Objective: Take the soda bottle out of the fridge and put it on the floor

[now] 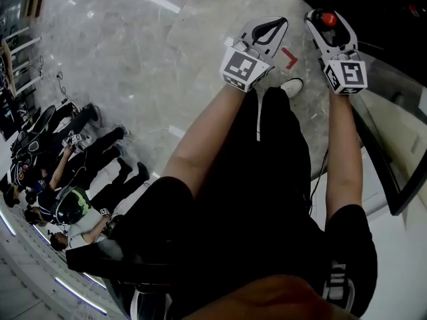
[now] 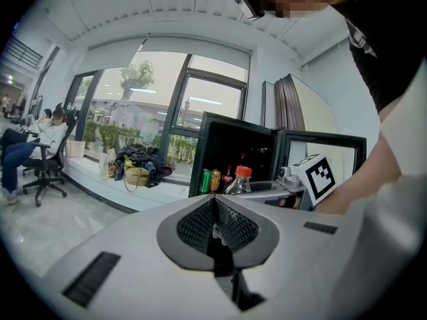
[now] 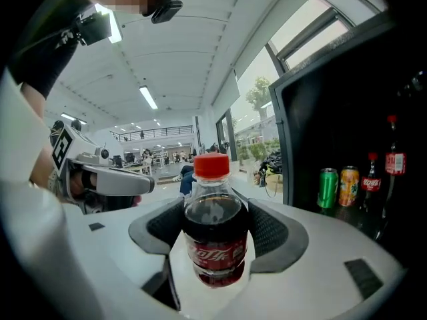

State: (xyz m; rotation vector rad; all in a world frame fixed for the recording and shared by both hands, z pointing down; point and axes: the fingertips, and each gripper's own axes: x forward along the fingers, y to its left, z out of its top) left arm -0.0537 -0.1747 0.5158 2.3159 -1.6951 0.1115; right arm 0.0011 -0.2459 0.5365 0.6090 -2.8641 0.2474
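Note:
My right gripper [image 3: 215, 209] is shut on a small soda bottle [image 3: 215, 242] with dark cola, a red label and a red cap, held upright between the padded jaws. In the head view the bottle's red cap [image 1: 329, 19] shows at the tip of the right gripper [image 1: 323, 16], just outside the dark open fridge [image 1: 373, 5]. My left gripper [image 1: 281, 23] hangs beside it to the left, over the floor; its jaws [image 2: 215, 203] are shut with nothing in them. From the left gripper view the bottle [image 2: 240, 181] sits in front of the fridge [image 2: 233, 149].
Green [image 3: 327, 187] and orange [image 3: 349, 185] cans and other bottles [image 3: 371, 182] stand inside the fridge. Its glass door [image 1: 393, 132] swings open at my right. Grey marble floor [image 1: 133, 59] with a red tape mark [image 1: 290, 59] lies below. Seated people [image 1: 67, 152] are off left.

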